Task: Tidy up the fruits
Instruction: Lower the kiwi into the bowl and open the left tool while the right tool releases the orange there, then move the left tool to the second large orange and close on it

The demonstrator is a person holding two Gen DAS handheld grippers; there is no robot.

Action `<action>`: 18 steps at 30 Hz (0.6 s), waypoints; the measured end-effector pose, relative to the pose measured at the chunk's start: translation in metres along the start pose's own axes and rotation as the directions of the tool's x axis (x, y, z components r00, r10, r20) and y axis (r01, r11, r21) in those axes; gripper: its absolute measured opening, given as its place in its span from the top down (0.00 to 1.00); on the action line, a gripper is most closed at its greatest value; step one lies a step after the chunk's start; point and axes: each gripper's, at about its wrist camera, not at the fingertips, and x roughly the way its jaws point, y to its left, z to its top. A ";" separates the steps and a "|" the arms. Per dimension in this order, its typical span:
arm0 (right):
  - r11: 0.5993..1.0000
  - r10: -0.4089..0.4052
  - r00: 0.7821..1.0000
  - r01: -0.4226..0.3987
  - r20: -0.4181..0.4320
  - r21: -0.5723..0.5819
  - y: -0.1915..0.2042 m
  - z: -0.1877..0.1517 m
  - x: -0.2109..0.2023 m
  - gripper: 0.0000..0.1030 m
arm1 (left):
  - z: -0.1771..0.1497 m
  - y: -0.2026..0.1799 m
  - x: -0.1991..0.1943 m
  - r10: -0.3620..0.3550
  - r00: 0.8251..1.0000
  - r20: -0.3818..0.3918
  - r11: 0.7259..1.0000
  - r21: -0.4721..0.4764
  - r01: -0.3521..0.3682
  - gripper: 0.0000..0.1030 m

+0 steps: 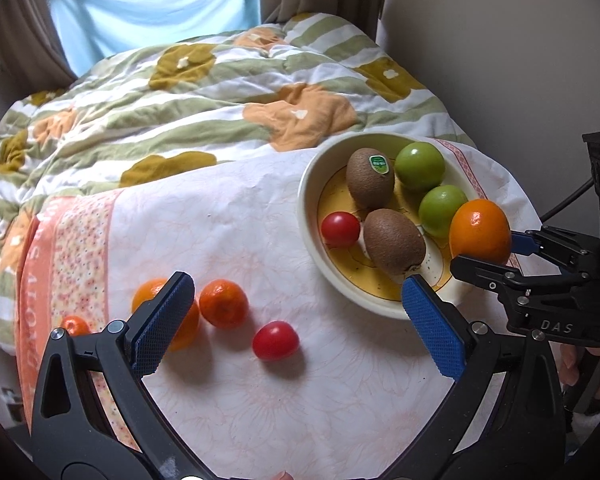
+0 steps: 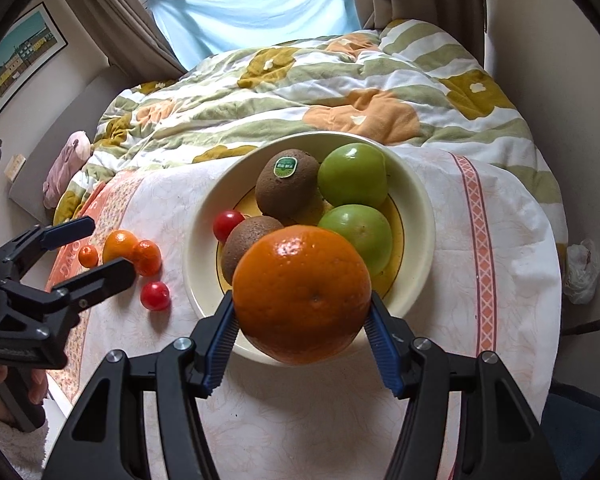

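Observation:
My right gripper (image 2: 301, 304) is shut on a large orange (image 2: 302, 294), held just above the near rim of a cream bowl (image 2: 420, 208). In the bowl lie two kiwis (image 2: 288, 184), two green fruits (image 2: 352, 176) and a red tomato (image 2: 228, 225). My left gripper (image 1: 296, 282) stands open and holds nothing, low over the white cloth (image 1: 300, 400) left of the bowl (image 1: 308, 200). Under it lie a red tomato (image 1: 276, 340) and a mandarin (image 1: 224, 304). A second mandarin (image 1: 180, 320) is half hidden by the left finger. A tiny one (image 1: 75, 325) sits further left.
The cloth covers a small round table set against a bed with a flowered quilt (image 1: 180, 112). A wall (image 1: 500, 40) stands close on the right. A white plastic bag (image 2: 584, 272) lies on the floor past the table's right edge, and a pink bundle (image 2: 66, 168) lies at the left.

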 end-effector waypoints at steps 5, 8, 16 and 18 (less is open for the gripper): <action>1.000 0.000 1.000 0.000 -0.025 0.005 0.000 -0.002 0.010 0.44 | -0.006 0.005 -0.004 0.003 1.000 -0.013 1.000 -0.026 -0.004 0.00; 0.999 0.011 1.000 -0.011 -0.014 0.040 -0.003 -0.005 0.010 0.34 | -0.012 0.005 -0.008 0.002 1.000 -0.016 0.999 -0.042 -0.002 0.00; 1.000 -0.015 0.998 0.014 0.055 0.019 0.002 -0.007 -0.007 0.01 | -0.024 0.008 -0.023 0.014 1.000 -0.013 0.998 -0.056 -0.014 0.00; 0.999 -0.031 0.998 0.031 0.052 0.009 0.005 -0.006 -0.012 0.01 | -0.025 0.011 -0.029 0.015 1.000 -0.002 0.998 -0.063 -0.015 0.00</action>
